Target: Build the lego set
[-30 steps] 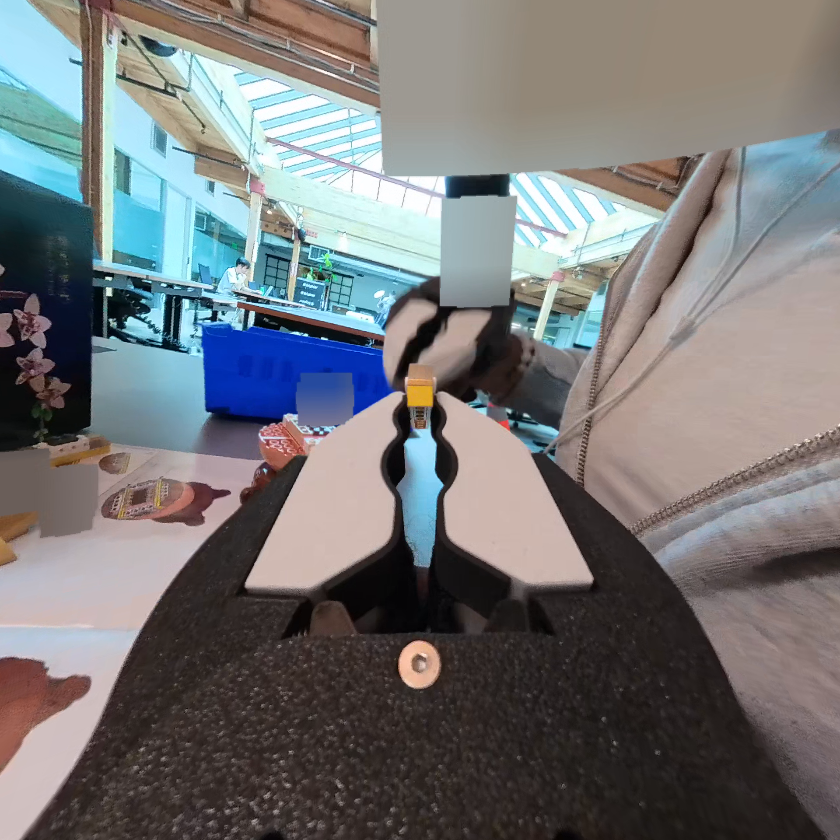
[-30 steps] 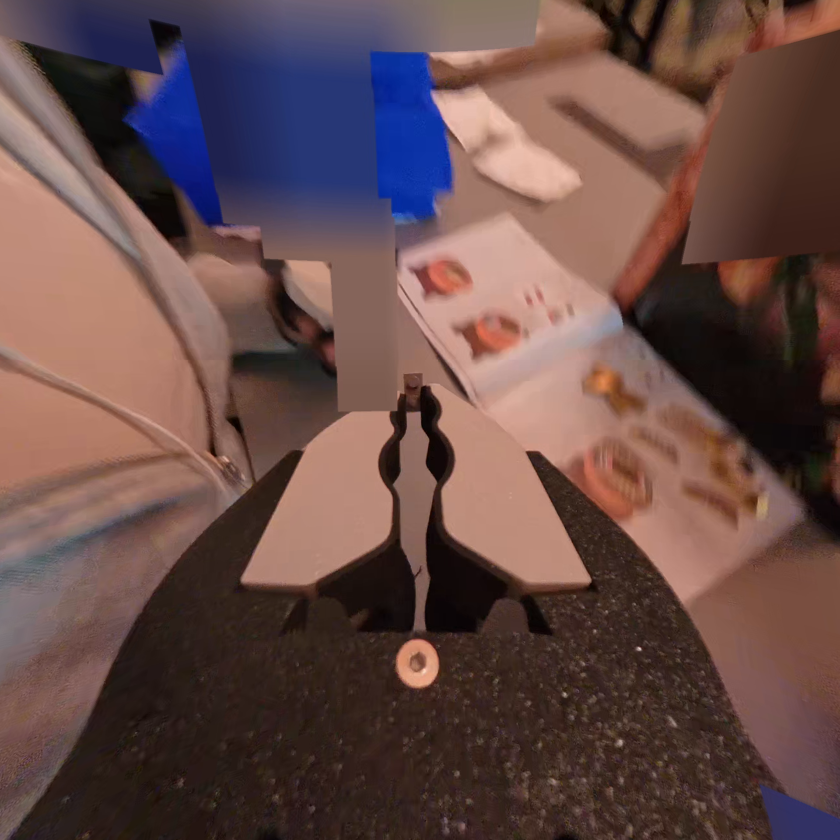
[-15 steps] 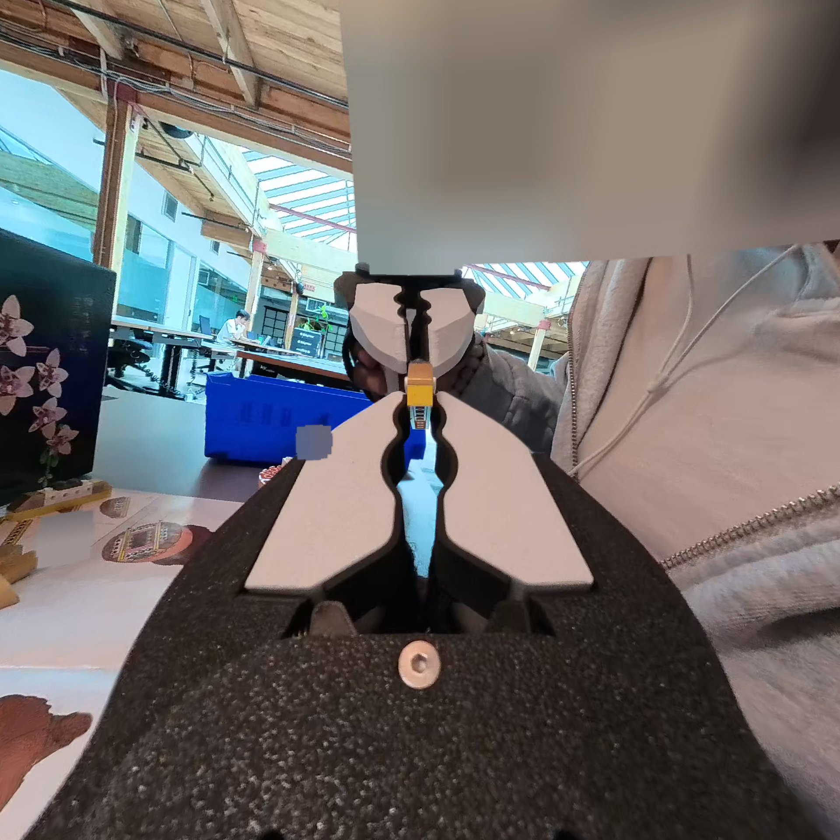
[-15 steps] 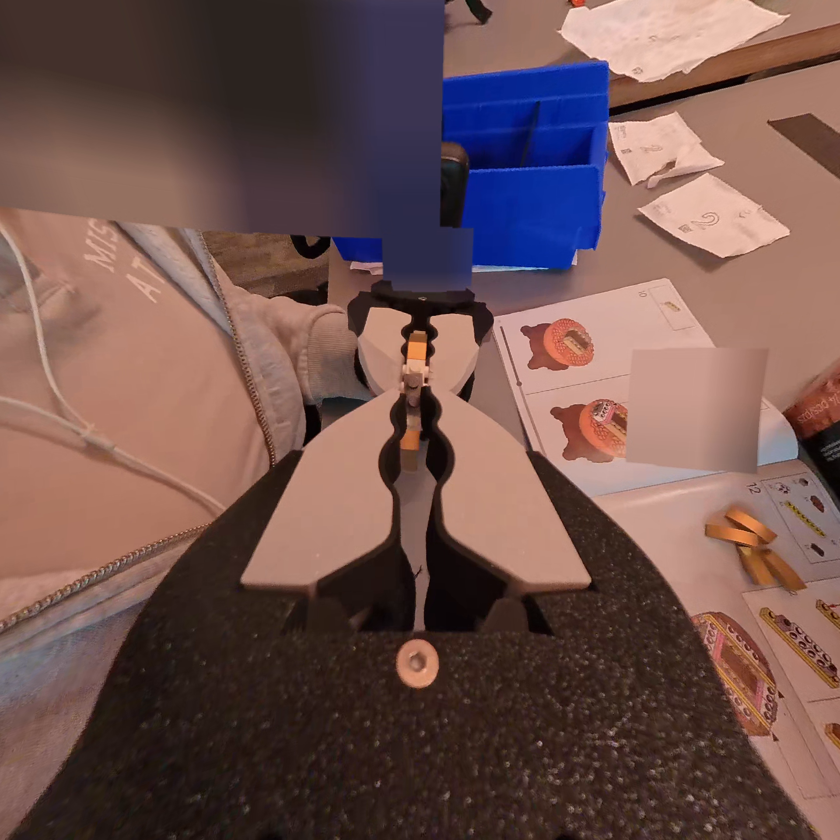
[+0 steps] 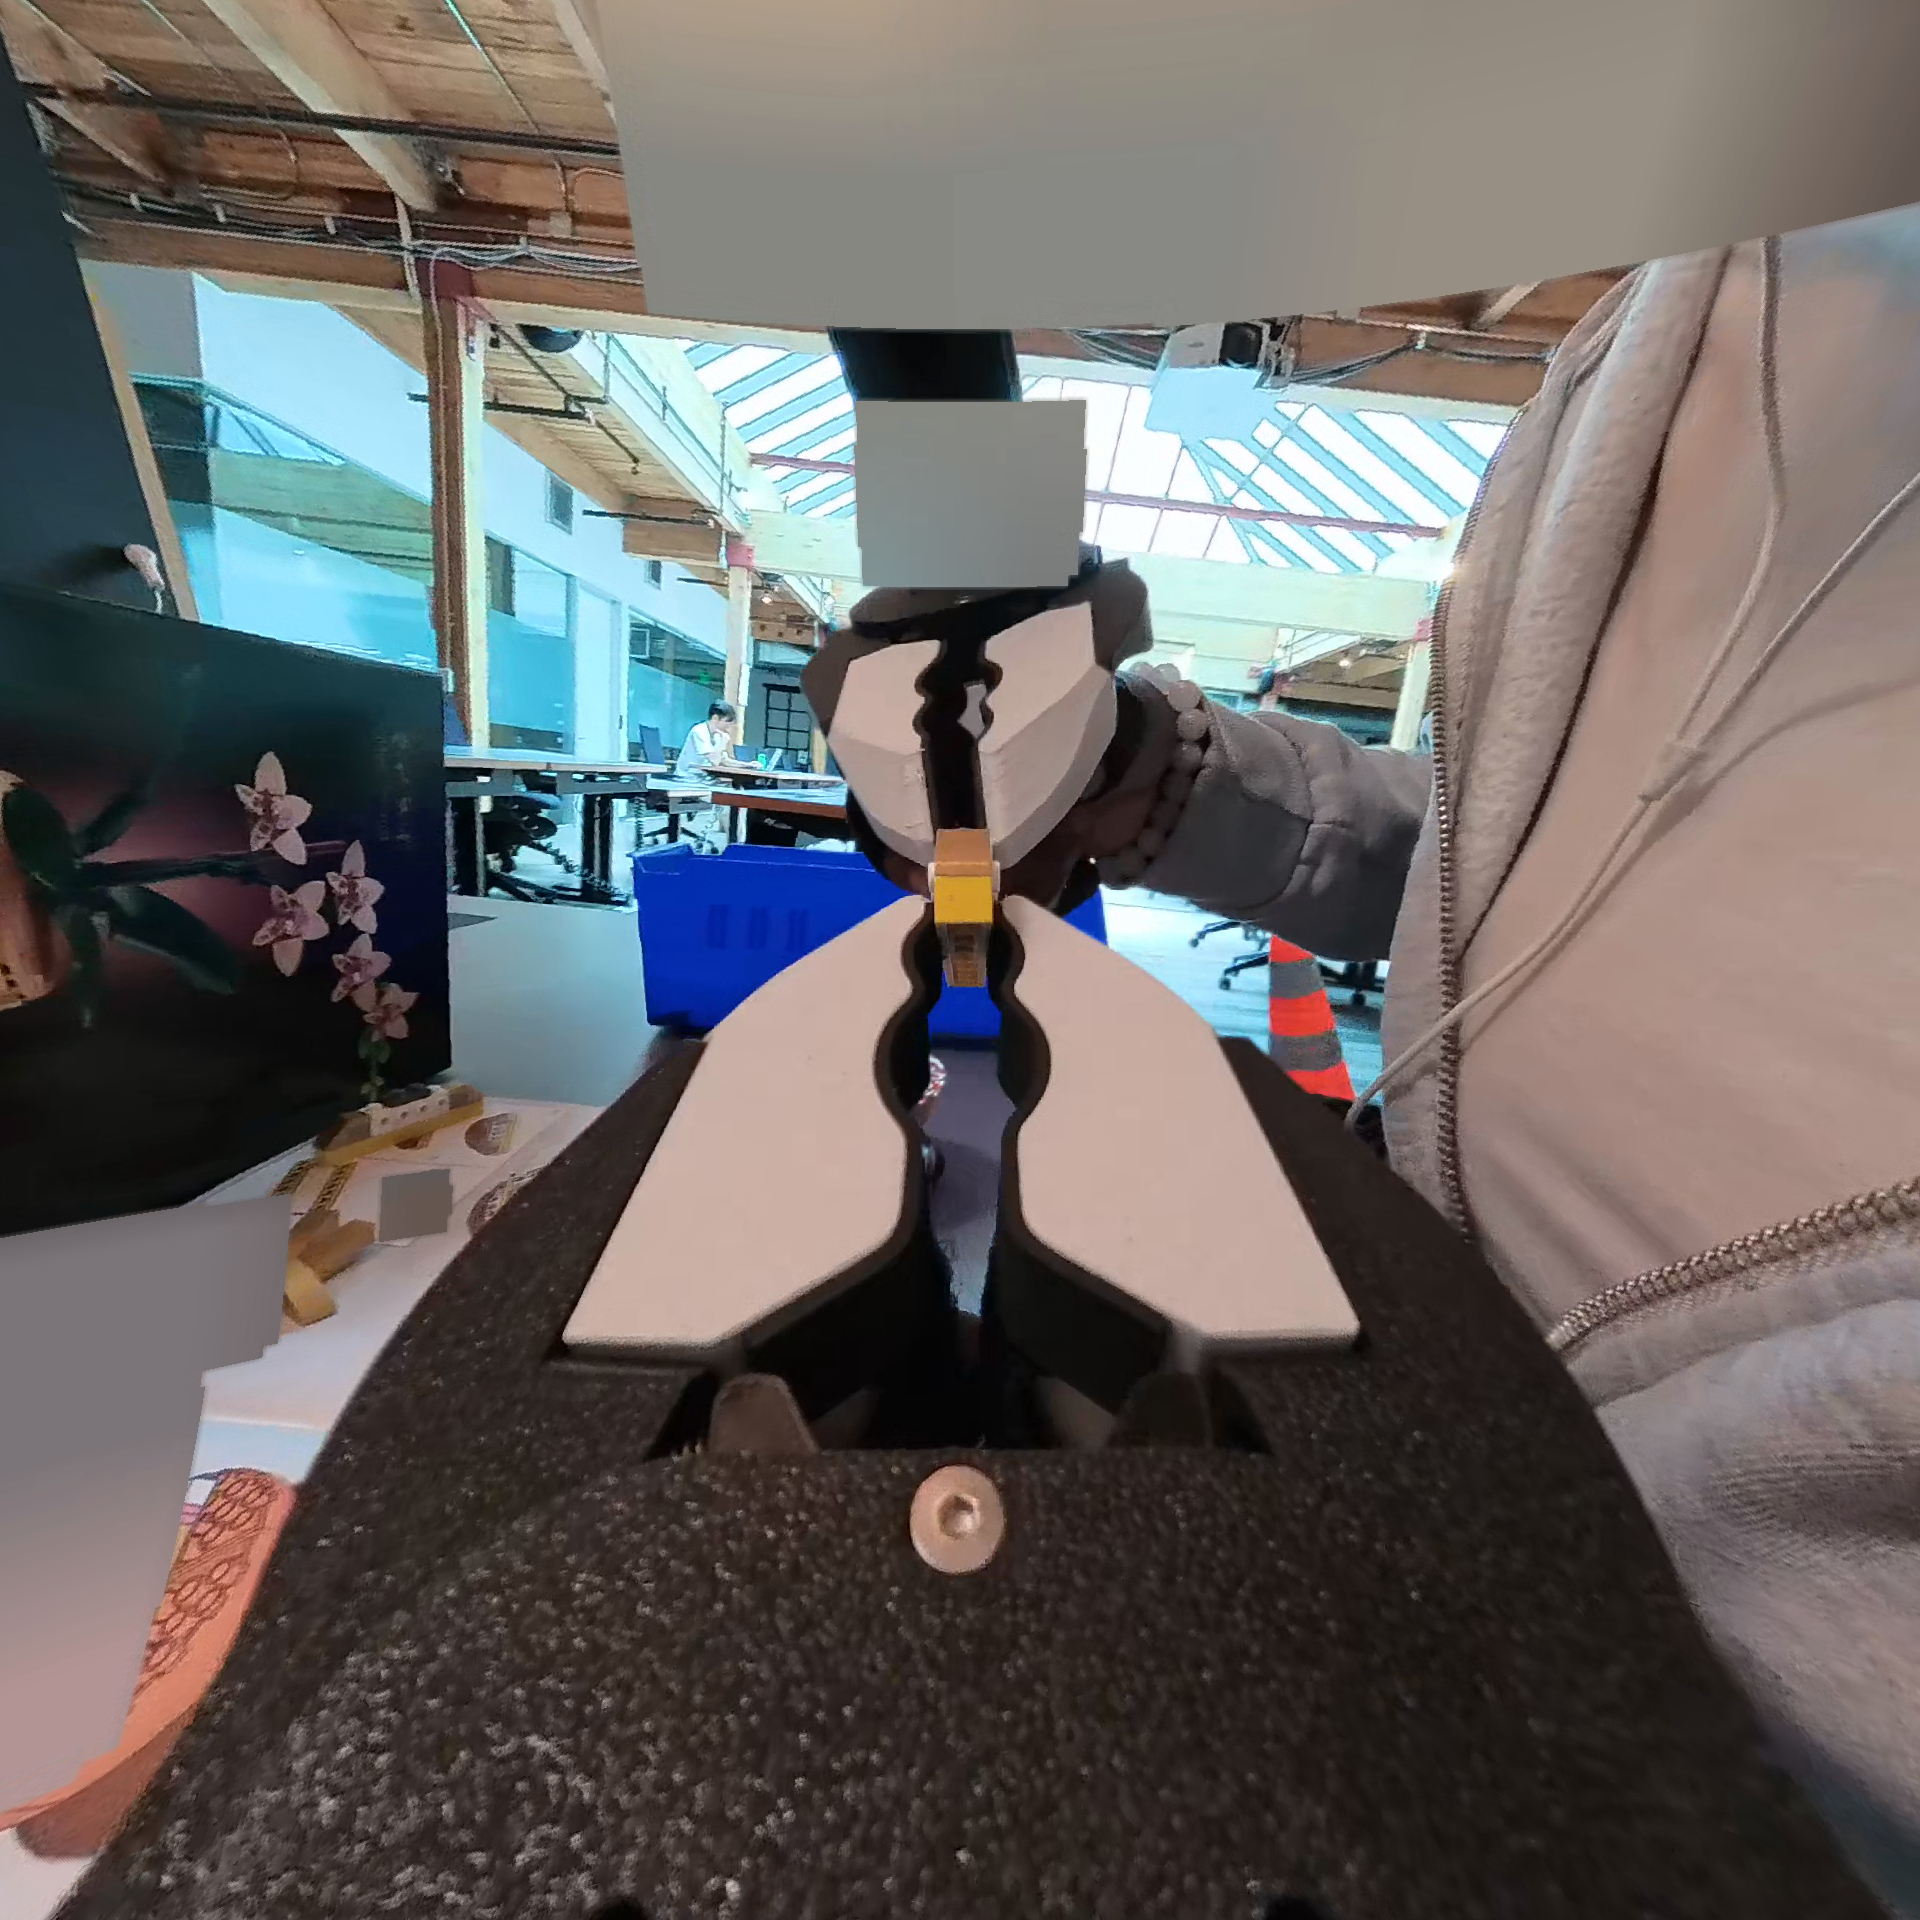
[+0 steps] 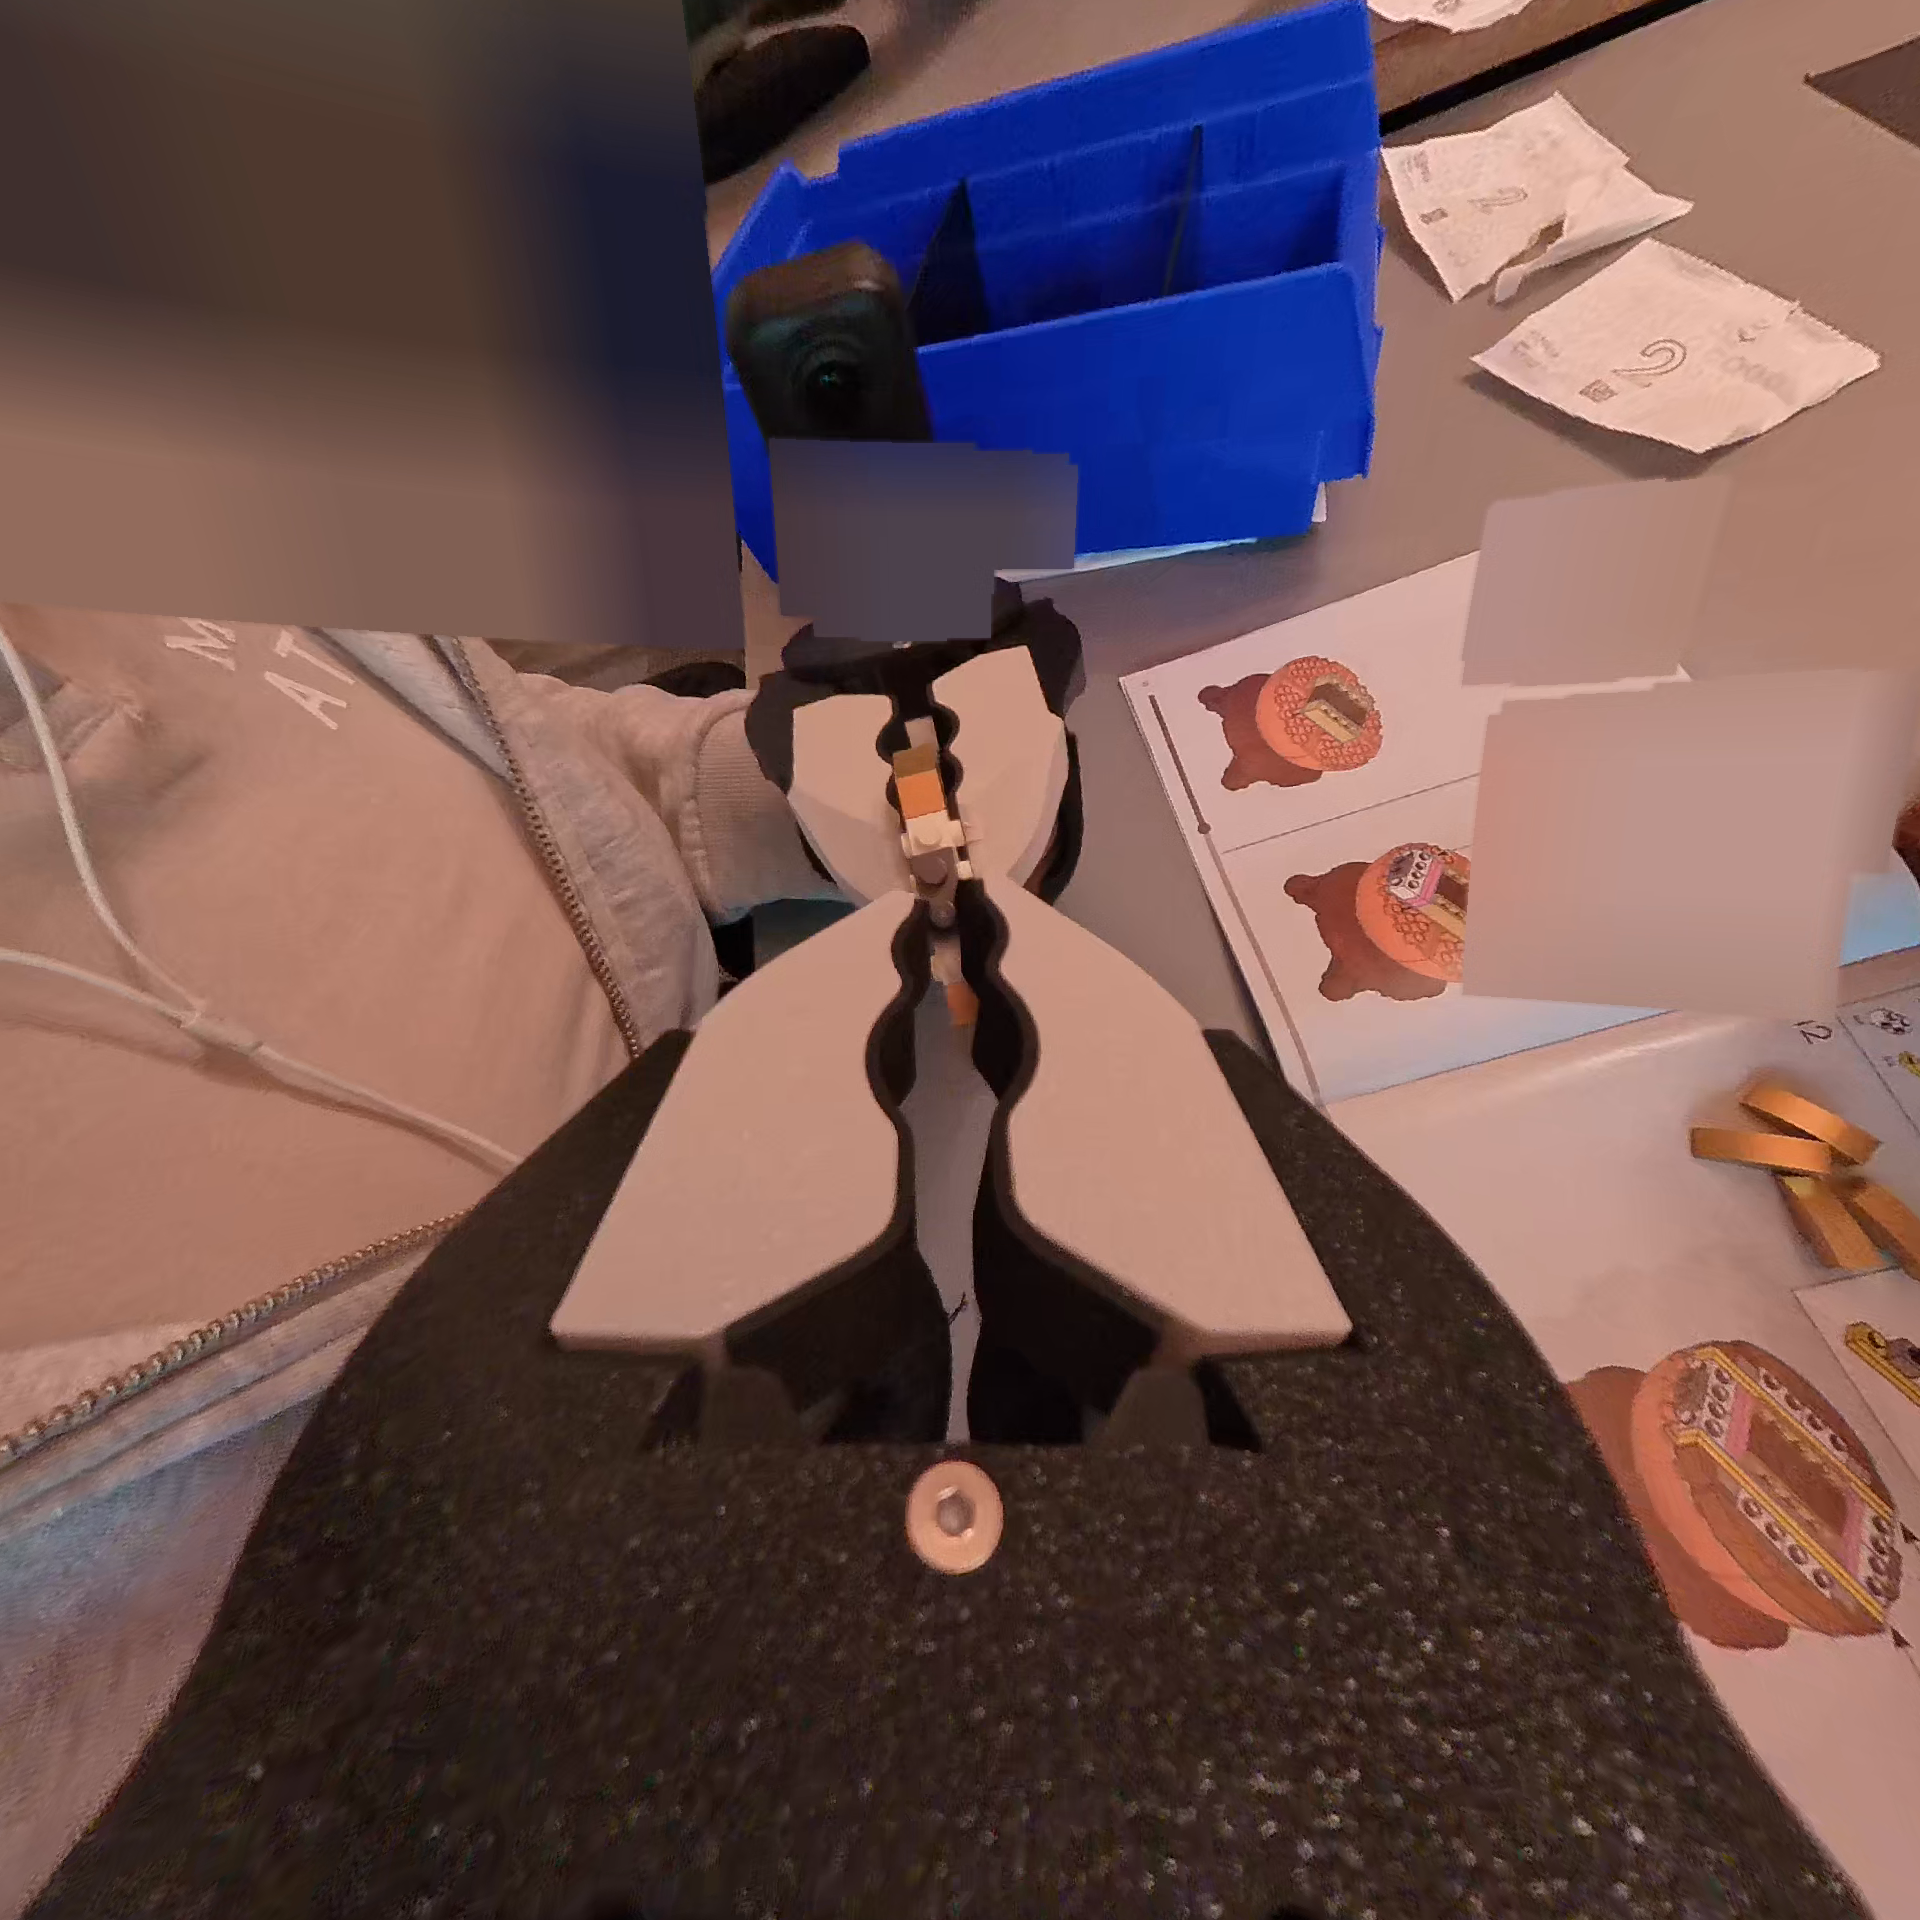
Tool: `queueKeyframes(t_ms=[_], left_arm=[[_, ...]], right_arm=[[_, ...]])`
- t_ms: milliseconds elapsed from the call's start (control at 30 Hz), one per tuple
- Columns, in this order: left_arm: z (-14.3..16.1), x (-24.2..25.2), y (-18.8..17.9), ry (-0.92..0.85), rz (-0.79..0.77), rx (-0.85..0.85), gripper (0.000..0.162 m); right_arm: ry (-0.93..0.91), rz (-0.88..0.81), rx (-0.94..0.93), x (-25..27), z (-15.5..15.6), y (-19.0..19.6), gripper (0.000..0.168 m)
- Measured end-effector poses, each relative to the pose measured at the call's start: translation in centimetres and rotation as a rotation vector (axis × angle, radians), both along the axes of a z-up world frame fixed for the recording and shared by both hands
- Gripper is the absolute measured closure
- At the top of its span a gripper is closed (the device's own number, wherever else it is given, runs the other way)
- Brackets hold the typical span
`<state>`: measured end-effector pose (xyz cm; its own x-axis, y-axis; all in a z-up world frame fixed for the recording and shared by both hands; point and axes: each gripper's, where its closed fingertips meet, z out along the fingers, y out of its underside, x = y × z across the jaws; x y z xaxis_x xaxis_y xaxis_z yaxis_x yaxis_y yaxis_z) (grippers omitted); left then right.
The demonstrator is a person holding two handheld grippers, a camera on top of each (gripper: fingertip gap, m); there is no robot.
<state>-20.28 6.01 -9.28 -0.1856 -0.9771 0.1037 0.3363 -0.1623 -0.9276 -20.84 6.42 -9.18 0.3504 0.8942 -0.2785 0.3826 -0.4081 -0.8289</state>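
Midair, two grippers tip to tip, left gripper [image 5: 963,914] pinching one yellow brick [image 5: 962,896], right gripper [image 6: 943,914] seemingly nipping one small grey piece [image 6: 938,868].

An open-plan office or workshop in a converted industrial loft. In the left wrist view, exposed timber beams [image 5: 312,114] and posts carry a wooden ceiling toward 11 o'clock, with a glazed skylight roof [image 5: 1247,457] at 12 to 1 o'clock. Glass-walled rooms [image 5: 312,540] line the 10 o'clock side. Rows of work desks with office chairs [image 5: 540,821] stand at mid-distance, a person [image 5: 712,732] seated at one. An orange traffic cone [image 5: 1304,1023] stands on the floor at 3 o'clock. In the right wrist view, the grey desk [image 6: 1558,499] holds a blue parts bin [image 6: 1143,353] at 12 o'clock and printed instruction pages [image 6: 1299,790] at 2 o'clock
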Motion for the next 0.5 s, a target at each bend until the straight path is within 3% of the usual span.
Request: queueKeyframes(t_ms=[500], left_arm=[[-1.7,0.2,-1.5,0.197,0.149,0.487,0.155]], right_arm=[[-0.117,0.171,-0.094,0.3,-2.0,-2.1,0.163]])
